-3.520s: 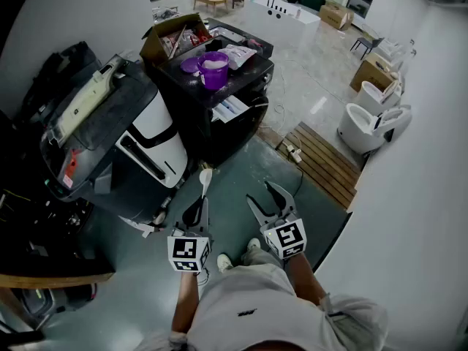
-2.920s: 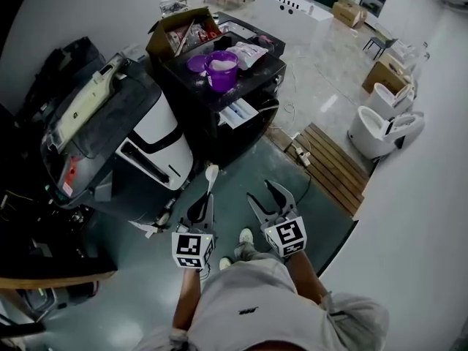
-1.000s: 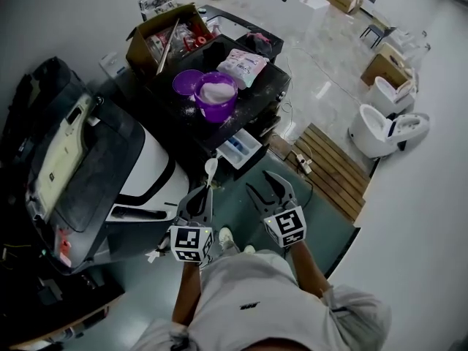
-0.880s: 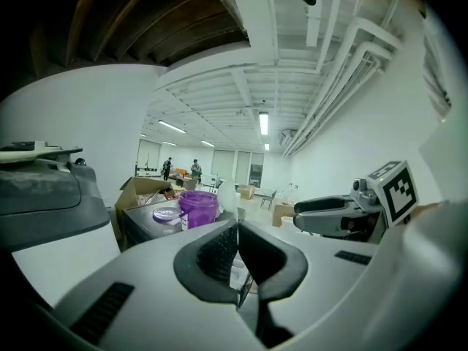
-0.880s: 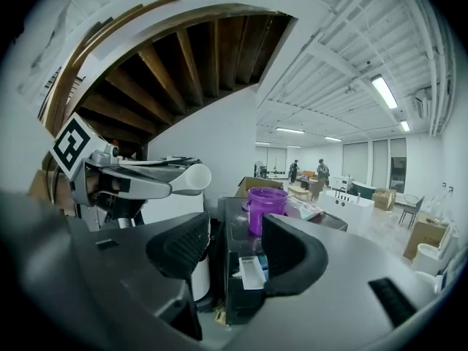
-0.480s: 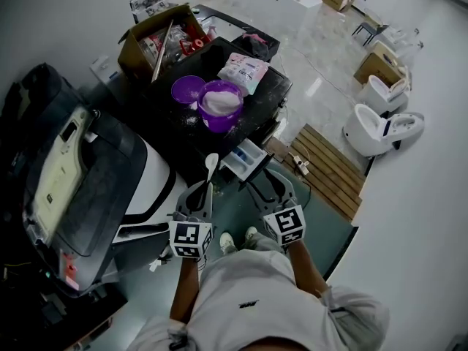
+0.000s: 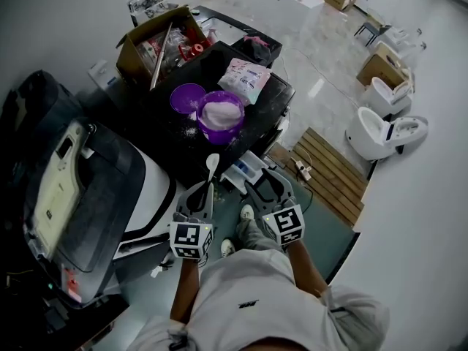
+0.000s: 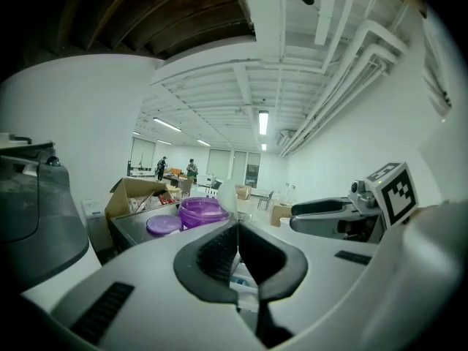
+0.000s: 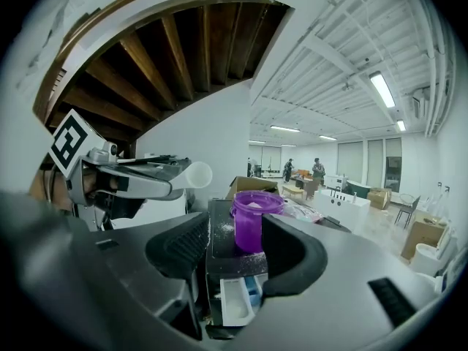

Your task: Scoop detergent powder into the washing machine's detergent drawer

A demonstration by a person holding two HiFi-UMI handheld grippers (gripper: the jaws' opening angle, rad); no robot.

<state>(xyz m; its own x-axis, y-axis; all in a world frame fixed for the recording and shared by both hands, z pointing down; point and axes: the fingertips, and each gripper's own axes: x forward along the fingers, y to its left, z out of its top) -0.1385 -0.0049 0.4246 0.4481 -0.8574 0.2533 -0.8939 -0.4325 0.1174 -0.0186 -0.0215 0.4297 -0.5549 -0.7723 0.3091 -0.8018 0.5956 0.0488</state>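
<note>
Left claw [image 7: 204,191] is clamped on the thin handle of a white scoop [image 7: 212,162]. In the left gripper view the two pads meet on that handle, and the scoop's bowl [image 8: 227,193] rises just past them. Right claw [image 7: 267,186], close beside it on the right, stands with its jaws apart and grips nothing. Through the gap in the right gripper view, the purple tub [image 9: 256,218] and the open detergent drawer [image 9: 234,300] show farther off.

Both claws hang above a grey-green floor [image 7: 330,229]. To the right lie a slatted wooden platform [image 7: 329,168] and then white toilets [image 7: 382,131] by a pale wall. Farther off the floor turns to pale polished tile. The gripper views show a long white hall with strip lights, and two people [image 9: 317,171] stand at its far end.

A black washing machine [image 7: 183,141] stands just beyond the claws, its top dusted with white powder. On it the purple tub [image 7: 221,115] is heaped with white powder. Its purple lid [image 7: 188,97] lies touching the tub's left side, and a patterned pouch [image 7: 247,72] lies on the far right. An open cardboard box [image 7: 139,50] on the far left holds red items and a long stick. The detergent drawer [image 7: 245,171] is pulled out of the machine's front, white with a blue compartment, below the tub and between the two claws' tips. A dark-lidded white appliance [image 7: 73,181] fills the left.
</note>
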